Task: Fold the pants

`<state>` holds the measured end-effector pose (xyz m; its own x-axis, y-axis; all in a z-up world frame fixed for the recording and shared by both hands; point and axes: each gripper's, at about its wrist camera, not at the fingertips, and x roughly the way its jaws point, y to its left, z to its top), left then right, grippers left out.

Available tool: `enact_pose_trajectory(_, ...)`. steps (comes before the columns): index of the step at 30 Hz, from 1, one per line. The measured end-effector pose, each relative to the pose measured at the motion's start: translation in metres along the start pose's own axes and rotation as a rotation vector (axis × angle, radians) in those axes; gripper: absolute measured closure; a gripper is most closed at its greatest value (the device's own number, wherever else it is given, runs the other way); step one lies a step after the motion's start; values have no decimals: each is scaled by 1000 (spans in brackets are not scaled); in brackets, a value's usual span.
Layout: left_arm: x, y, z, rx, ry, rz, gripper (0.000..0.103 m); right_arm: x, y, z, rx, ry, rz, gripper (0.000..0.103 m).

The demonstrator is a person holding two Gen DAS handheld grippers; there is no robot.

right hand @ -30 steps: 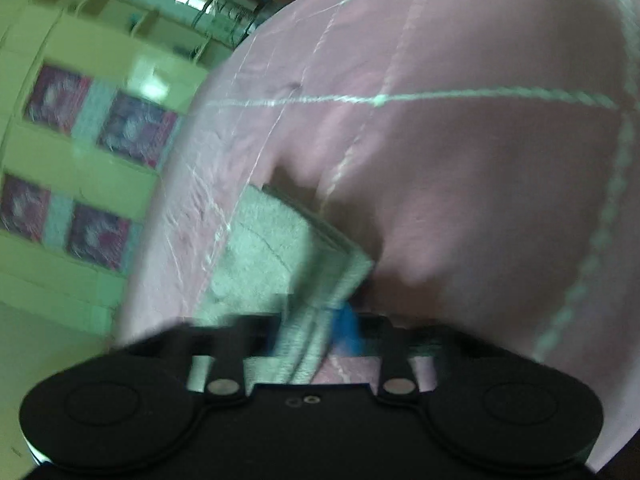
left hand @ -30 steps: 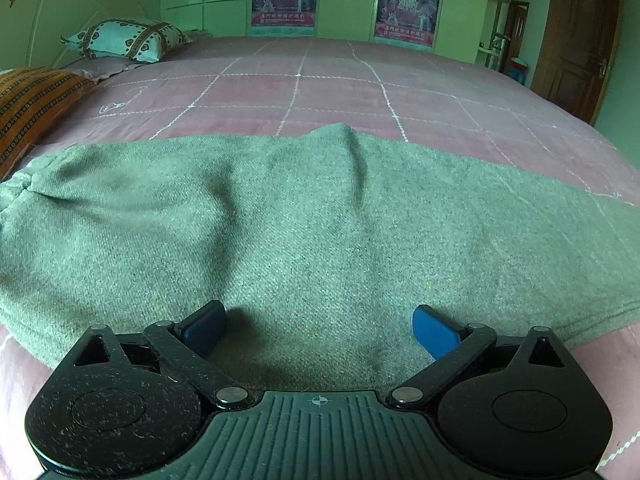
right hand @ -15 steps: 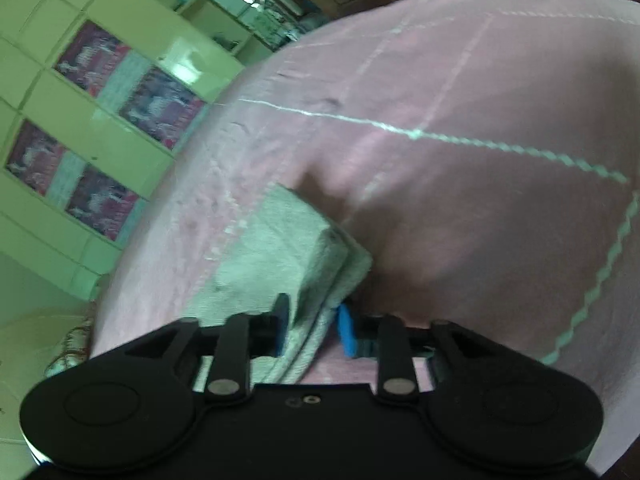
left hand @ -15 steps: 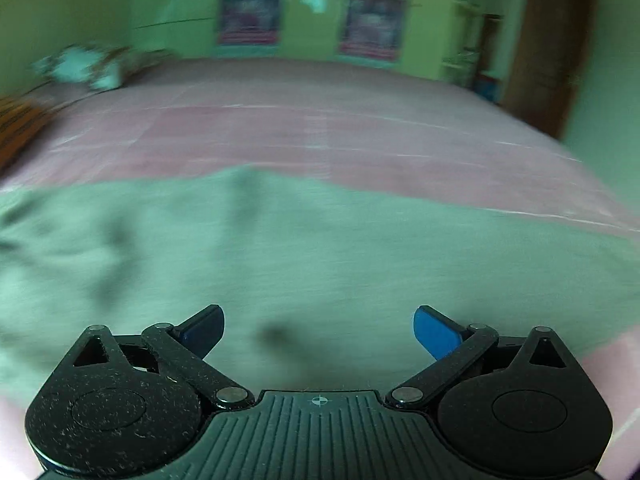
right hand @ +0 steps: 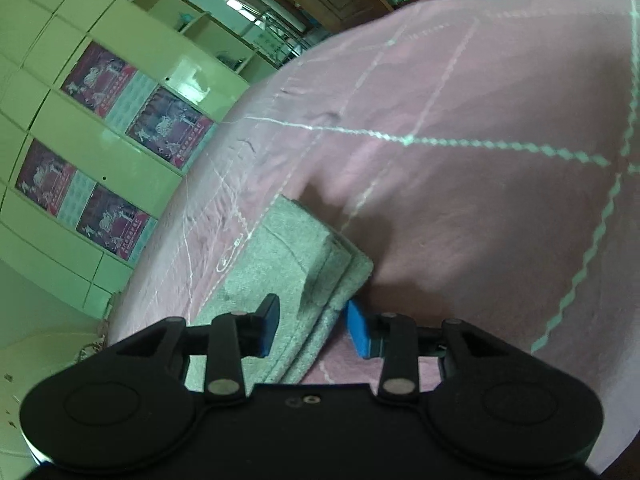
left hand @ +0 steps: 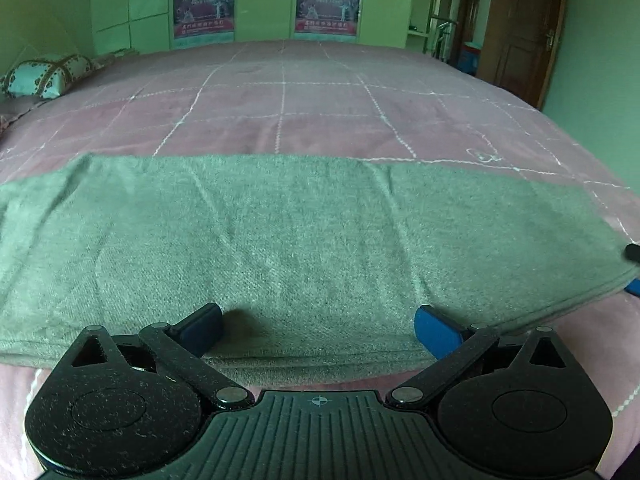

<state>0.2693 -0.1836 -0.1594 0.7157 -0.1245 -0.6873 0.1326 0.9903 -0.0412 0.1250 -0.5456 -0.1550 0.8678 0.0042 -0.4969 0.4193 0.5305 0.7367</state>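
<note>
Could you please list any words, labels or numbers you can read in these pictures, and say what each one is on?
Nothing can be read with certainty.
Left poster on the wardrobe doors: large print and a line of characters, too blurred to read.
Right poster: same design, also too blurred.
Pink bedspread: stitched grid lines only.
Grey pants: no label visible.

Grey-green pants (left hand: 304, 248) lie on a pink bedspread (left hand: 288, 96) gridded with white stitched lines. Beyond the bedspread, pale green cabinets (left hand: 128, 4) carry red-and-purple posters (left hand: 204, 0); a brown door (left hand: 524, 28) stands beside them. Gripper pads (left hand: 434, 332) are blue on black.
</note>
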Motion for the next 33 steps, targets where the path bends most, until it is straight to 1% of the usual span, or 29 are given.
enact_pose_trajectory(2,0,-1,-2,15,-5,8,2,-9,-5,0,37,-60,14,75)
enact_pose_trajectory(3,1,-2,-5,18,-6,12,1,-11,-8,0,54,-71,21,75)
enact_pose_trajectory(5,1,-3,-6,16,-8,19,1,-5,-12,2,75,-28,20,76)
enact_pose_trajectory(10,2,-5,-7,13,-11,24,0,3,-14,3,86,22,16,79)
enact_pose_trajectory(12,3,-6,-7,15,-14,28,0,4,-12,3,81,13,8,80)
enact_pose_trajectory(13,3,-7,-8,19,-15,33,0,3,-10,3,69,5,-5,89)
enact_pose_trajectory(15,5,-10,-9,37,-15,47,0,5,-6,1,32,7,-39,92)
enact_pose_trajectory(18,7,-14,-11,46,-26,64,0,8,1,2,1,14,-54,92)
enact_pose_trajectory(20,8,-12,-12,44,-32,51,0,12,-1,3,5,28,-64,92)
enact_pose_trajectory(21,6,-7,-10,37,-33,26,0,13,1,4,-2,34,-75,93)
enact_pose_trajectory(22,0,5,-6,16,-41,-10,0,11,9,5,-20,32,-87,93)
enact_pose_trajectory(23,-7,17,-4,-8,-61,-13,0,8,16,5,-44,22,-83,93)
enact_pose_trajectory(25,-24,56,-1,-62,-116,12,0,-1,40,5,-97,-9,-41,94)
enact_pose_trajectory(27,-35,108,1,-111,-137,51,0,-6,68,-2,-153,-19,-3,94)
enact_pose_trajectory(30,-52,191,1,-223,-155,125,0,-3,128,-30,-260,-3,80,94)
enact_pose_trajectory(33,-71,270,-5,-304,-172,203,0,12,196,-87,-359,55,175,94)
